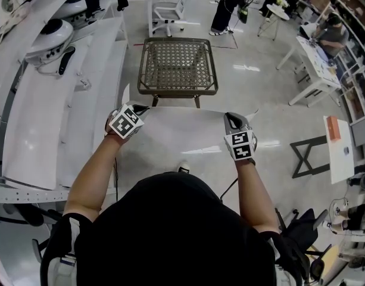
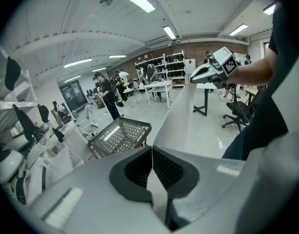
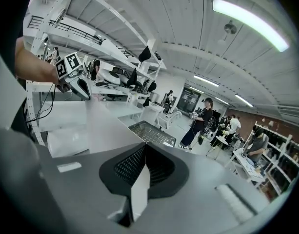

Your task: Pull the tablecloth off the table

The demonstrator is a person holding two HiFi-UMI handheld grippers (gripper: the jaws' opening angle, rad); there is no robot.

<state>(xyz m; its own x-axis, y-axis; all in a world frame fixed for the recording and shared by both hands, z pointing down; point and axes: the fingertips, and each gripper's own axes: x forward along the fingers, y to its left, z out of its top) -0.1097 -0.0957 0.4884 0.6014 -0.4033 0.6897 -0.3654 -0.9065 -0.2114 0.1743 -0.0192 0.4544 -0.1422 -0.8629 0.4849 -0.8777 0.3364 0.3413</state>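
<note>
The white tablecloth [image 1: 181, 137] hangs stretched between my two grippers, in front of me and clear of the brown mesh-topped table [image 1: 177, 64]. My left gripper [image 1: 136, 109] pinches its left top corner and my right gripper [image 1: 231, 121] its right top corner. In the left gripper view the jaws [image 2: 152, 167] are shut on a fold of cloth [image 2: 181, 116], whose edge runs away to the right gripper [image 2: 208, 73]. The right gripper view shows its jaws [image 3: 145, 168] shut on the cloth [image 3: 90, 123], with the left gripper [image 3: 80, 86] at the far end. The mesh table top [image 2: 119, 135] is bare.
A long white workbench with equipment [image 1: 57, 82] runs along my left. A white office chair [image 1: 167, 11] and standing people [image 1: 227, 5] are beyond the table. White desks [image 1: 316, 64] and a black folding stand [image 1: 307, 155] are on the right.
</note>
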